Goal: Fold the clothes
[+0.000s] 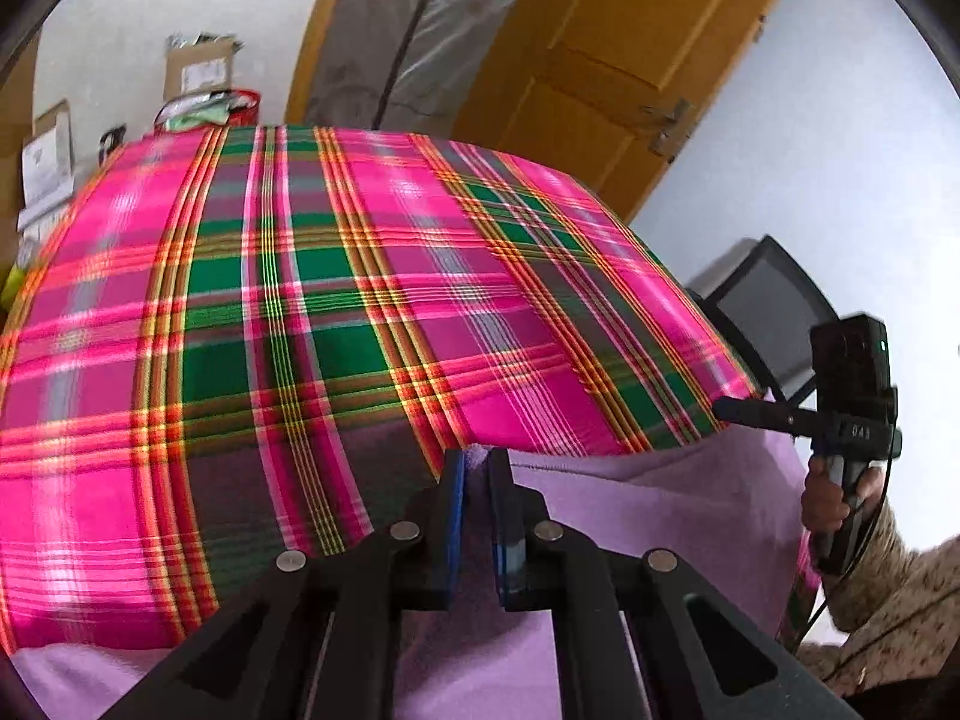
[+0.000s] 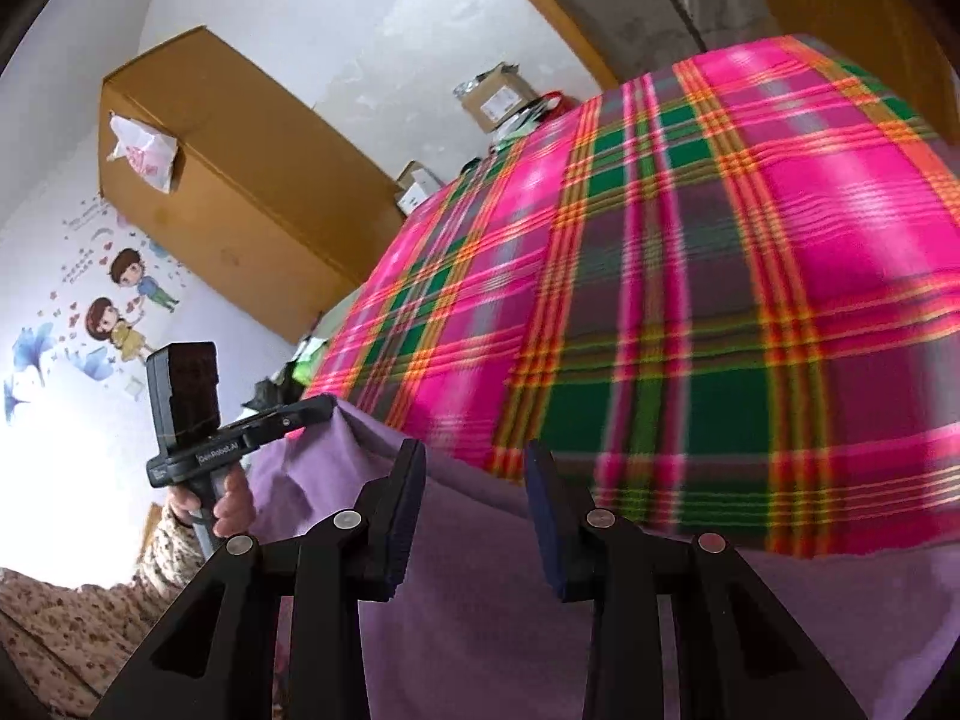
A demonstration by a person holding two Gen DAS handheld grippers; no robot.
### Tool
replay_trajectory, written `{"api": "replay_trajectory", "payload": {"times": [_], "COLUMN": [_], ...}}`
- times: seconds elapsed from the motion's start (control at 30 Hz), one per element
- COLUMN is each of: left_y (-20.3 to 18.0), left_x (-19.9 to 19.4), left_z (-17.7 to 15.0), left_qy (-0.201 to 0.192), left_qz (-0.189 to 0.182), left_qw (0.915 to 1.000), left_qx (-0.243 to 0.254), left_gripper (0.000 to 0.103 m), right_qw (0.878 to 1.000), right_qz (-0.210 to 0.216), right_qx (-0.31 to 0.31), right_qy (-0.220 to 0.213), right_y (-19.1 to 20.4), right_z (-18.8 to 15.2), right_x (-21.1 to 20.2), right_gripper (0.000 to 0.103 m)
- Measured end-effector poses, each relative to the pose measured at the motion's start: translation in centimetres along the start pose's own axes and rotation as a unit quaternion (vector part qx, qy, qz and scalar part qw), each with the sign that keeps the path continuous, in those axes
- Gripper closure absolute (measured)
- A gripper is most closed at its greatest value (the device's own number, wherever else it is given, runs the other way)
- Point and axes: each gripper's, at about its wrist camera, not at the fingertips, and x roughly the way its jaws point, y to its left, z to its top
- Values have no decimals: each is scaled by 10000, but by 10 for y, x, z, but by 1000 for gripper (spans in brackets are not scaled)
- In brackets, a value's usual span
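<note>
Two grippers are engaged with one lilac garment point(image 1: 660, 510), which lies draped at the near edge of a bed covered in a pink, green and orange plaid cloth point(image 1: 360, 300). The left gripper point(image 1: 477, 468) has its blue-padded fingers nearly together, with a fold of the lilac fabric pinched between them. In the right wrist view the same tool appears to be lifting a corner of the garment clear of the bed. The right gripper point(image 2: 474, 462) stands with a clear gap between its pads and the lilac fabric lying beneath; in its own view nothing is clamped, though seen from the left its tips meet the garment edge, so a light hold cannot be excluded. Risk, in my judgement: with only one corner firmly held, the cloth could sag or slip, giving a skewed crease; the thin pinch on the left could also pull free under tension, and fabric near the bed edge might slide off. Surface is soft and patterned, somewhat blurred. Room: white walls, a yellow wooden door point(image 1: 600, 60), cardboard boxes point(image 2: 504, 96) behind the bed, a large brown cabinet point(image 2: 240, 180) and cartoon wall stickers point(image 2: 120, 300).
</note>
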Motion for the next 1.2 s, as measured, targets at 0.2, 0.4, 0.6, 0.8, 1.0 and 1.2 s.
{"api": "replay_trajectory", "payload": {"times": [0.2,0.4,0.6,0.8,1.0,1.2], "left_y": [5,2,3,4,13,22], "left_x": [7,8,12,14,22,30], "left_z": [-1,4,6,8,7,6], "left_qy": [31,31,82,80,176,274], "left_qz": [-65,-86,-83,-30,66,163], "left_qw": [9998,9999,9998,9999,9993,9983], "left_qx": [-161,-96,-133,-131,-310,-494], "left_gripper": [95,95,95,95,95,94], "right_qw": [9907,9601,9630,9718,9731,9754], "right_qz": [-578,-710,-714,-839,-987,-1211], "right_qx": [-1133,-2391,-2377,-2135,-1949,-1703], "right_qy": [479,1268,1047,546,726,703], "right_y": [11,32,28,26,16,8], "right_z": [-3,-24,-21,-11,-12,-10], "right_x": [11,37,33,16,28,26], "right_gripper": [68,67,100,101,101,97]}}
